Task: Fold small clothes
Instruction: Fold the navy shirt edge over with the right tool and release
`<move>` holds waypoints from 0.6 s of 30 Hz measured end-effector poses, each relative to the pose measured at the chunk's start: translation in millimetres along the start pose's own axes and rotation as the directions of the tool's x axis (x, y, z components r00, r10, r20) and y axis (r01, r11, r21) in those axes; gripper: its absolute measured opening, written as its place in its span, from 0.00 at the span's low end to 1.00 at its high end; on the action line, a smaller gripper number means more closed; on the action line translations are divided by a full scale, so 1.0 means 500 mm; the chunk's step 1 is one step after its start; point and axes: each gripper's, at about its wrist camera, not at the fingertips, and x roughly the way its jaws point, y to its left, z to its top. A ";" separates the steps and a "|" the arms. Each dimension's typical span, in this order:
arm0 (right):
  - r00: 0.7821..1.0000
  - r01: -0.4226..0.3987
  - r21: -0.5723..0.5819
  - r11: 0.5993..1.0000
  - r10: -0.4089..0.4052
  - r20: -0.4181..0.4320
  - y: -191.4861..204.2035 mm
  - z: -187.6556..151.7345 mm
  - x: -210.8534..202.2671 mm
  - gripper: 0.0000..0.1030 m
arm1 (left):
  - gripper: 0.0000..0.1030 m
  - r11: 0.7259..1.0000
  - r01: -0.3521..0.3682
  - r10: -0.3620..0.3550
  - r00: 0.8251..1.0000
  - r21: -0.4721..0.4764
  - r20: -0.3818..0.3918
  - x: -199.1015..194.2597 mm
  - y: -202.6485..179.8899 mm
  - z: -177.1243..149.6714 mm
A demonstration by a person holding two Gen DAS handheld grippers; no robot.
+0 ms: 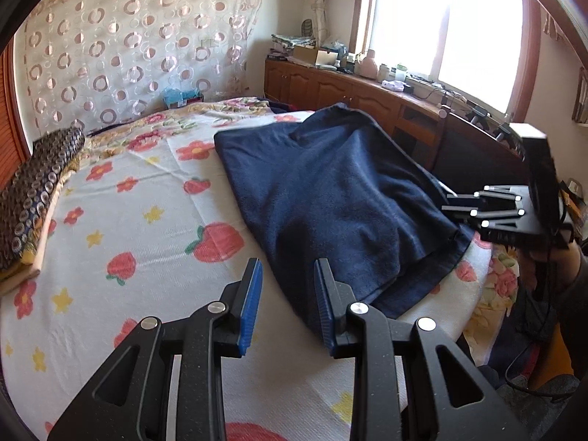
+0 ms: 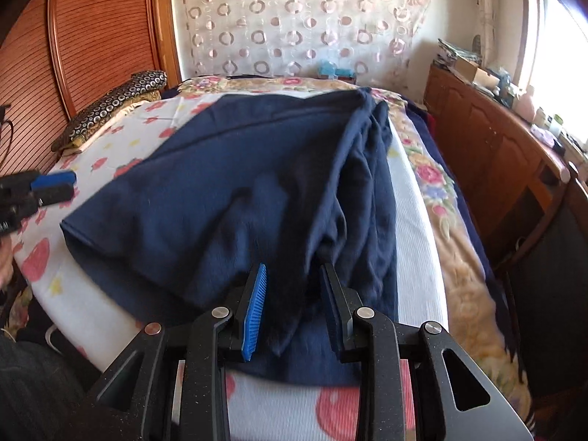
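Observation:
A dark navy garment (image 1: 330,198) lies rumpled on the strawberry-print sheet (image 1: 147,228) of a bed. My left gripper (image 1: 288,286) is open and empty, hovering above the garment's near left corner. In the right wrist view the garment (image 2: 228,198) spreads across the bed, with a bunched fold running down its right side. My right gripper (image 2: 292,294) is open, its jaws standing either side of a hanging fold of the garment without pinching it. The right gripper also shows in the left wrist view (image 1: 452,202), at the garment's right edge.
A dark patterned pillow (image 1: 33,191) lies at the bed's left side by a wooden headboard (image 2: 95,36). A wooden cabinet (image 1: 330,88) with clutter runs under the window on the right. A floral blanket (image 2: 441,198) hangs off the bed's right edge.

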 end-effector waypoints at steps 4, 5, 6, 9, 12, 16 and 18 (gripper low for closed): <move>1.000 -0.011 0.023 1.000 0.011 -0.010 -0.006 -0.005 -0.003 0.30 | 0.29 1.000 0.005 -0.006 1.000 0.022 0.022 -0.025 -0.007 0.016; 1.000 -0.016 0.031 0.999 0.017 -0.013 -0.008 -0.005 -0.001 0.30 | 0.29 1.000 0.007 -0.007 1.000 0.024 0.025 -0.030 -0.007 0.020; 1.000 -0.028 0.038 0.999 0.029 -0.012 -0.010 -0.006 -0.002 0.30 | 0.29 1.000 0.008 -0.008 1.000 0.026 0.028 -0.034 -0.008 0.026; 0.998 -0.065 0.031 0.997 0.065 -0.001 -0.004 -0.005 -0.001 0.07 | 0.29 0.999 0.002 -0.003 1.000 0.035 0.030 -0.040 -0.006 0.035; 0.996 -0.076 0.035 0.996 0.075 0.038 -0.014 -0.006 -0.027 0.03 | 0.29 0.999 -0.009 0.008 1.000 0.041 0.021 -0.035 -0.005 0.044; 0.994 -0.076 0.037 0.996 0.073 0.086 -0.048 -0.011 -0.085 0.03 | 0.29 0.999 -0.005 0.005 1.000 0.042 0.014 -0.031 -0.008 0.044; 0.994 -0.045 0.033 0.998 0.041 0.101 -0.070 -0.014 -0.112 0.03 | 0.29 0.999 0.003 -0.003 1.000 0.045 0.009 -0.026 -0.013 0.045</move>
